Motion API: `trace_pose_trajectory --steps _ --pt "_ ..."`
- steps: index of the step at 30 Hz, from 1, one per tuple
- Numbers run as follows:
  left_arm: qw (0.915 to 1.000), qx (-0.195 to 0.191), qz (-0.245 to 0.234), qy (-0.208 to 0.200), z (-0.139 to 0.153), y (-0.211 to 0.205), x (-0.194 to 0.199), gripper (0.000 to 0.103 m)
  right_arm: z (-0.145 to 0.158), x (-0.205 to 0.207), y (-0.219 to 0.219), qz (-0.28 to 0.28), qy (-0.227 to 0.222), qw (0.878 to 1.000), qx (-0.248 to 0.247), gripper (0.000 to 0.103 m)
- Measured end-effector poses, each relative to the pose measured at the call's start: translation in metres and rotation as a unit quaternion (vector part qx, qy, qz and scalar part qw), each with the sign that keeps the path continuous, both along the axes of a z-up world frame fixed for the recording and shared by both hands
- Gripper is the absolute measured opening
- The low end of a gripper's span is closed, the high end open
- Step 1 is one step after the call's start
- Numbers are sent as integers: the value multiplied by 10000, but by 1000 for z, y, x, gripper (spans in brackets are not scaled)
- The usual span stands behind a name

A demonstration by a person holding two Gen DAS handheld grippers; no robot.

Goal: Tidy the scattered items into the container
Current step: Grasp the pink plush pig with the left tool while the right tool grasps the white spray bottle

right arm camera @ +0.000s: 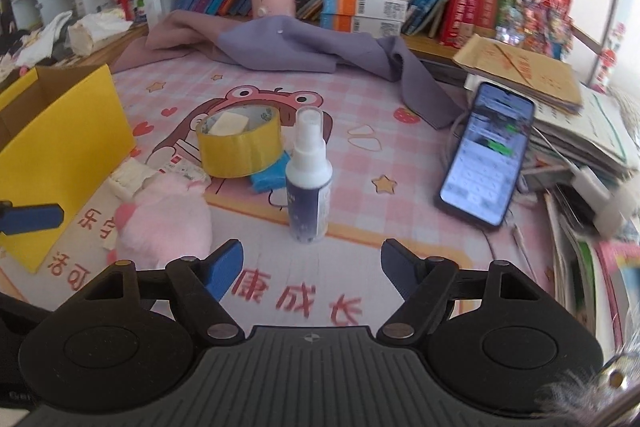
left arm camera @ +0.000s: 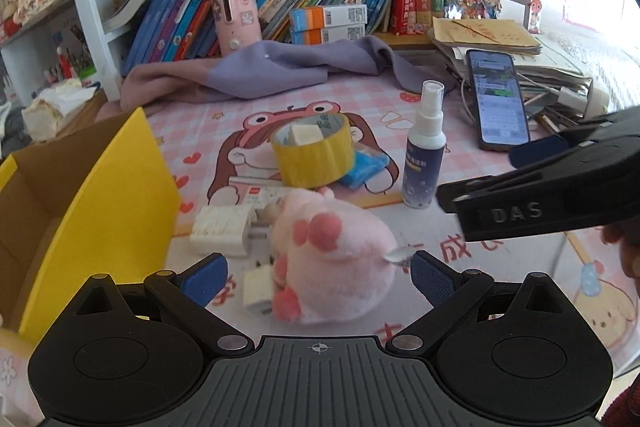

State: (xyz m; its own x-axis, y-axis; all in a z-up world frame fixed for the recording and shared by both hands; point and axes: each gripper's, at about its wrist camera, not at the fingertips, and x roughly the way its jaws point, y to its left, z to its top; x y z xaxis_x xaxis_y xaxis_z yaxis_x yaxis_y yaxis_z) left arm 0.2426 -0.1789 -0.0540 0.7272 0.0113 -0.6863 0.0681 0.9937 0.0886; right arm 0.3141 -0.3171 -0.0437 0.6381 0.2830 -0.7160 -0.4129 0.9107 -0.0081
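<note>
Soft, round pink plush toy [left arm camera: 332, 259] lying on the pink checked desk mat [left arm camera: 496, 259], just right of the yellow cardboard box [left arm camera: 100, 195]. Very light and squashy; no harm from a firm squeeze. Best to pinch across the fat middle, so the fluff bunches up and does not slip. Left gripper [left arm camera: 318, 277] open, one blue pad on each side of the toy, not pressing yet.

Two white plastic plug chargers [left arm camera: 222, 231] tucked between the box and the toy. Hard, smooth, a bit heavy. Best to take by the flat sides, not the metal pins.

Fat roll of yellow sticky tape [left arm camera: 310, 157] farther from the box, behind the toy. Stiff ring, light. Best to grab one wall of the ring.

Tall white plastic spray bottle [right arm camera: 308, 179] with a clear cap, standing up, well right of the box. Smooth and slippery, easy to tip over. Best to hold low on the round body, not the thin top. Right gripper [right arm camera: 312, 263] open and empty, bottle just ahead of its pads.
</note>
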Motion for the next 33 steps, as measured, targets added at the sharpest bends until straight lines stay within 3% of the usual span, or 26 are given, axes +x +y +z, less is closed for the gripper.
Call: trace_pose_trajectory --steps 10,16,24,28,33 --pt "9983 530 -242 53 -18 -22 18 94 -20 48 19 365 80 9991 -188 72" --pt "9953 894 -366 119 -28 -30 26 89 -31 63 28 476 169 9985 -224 65" --pt "9941 1015 -330 207 -38 -35 35 76 -39 67 33 608 272 9972 -344 54" --pt "9948 955 -309 182 -37 -33 35 69 -40 69 30 595 297 9974 -290 32" --pt "9972 658 -269 212 -32 -24 33 63 -38 70 21 501 406 9979 -35 31"
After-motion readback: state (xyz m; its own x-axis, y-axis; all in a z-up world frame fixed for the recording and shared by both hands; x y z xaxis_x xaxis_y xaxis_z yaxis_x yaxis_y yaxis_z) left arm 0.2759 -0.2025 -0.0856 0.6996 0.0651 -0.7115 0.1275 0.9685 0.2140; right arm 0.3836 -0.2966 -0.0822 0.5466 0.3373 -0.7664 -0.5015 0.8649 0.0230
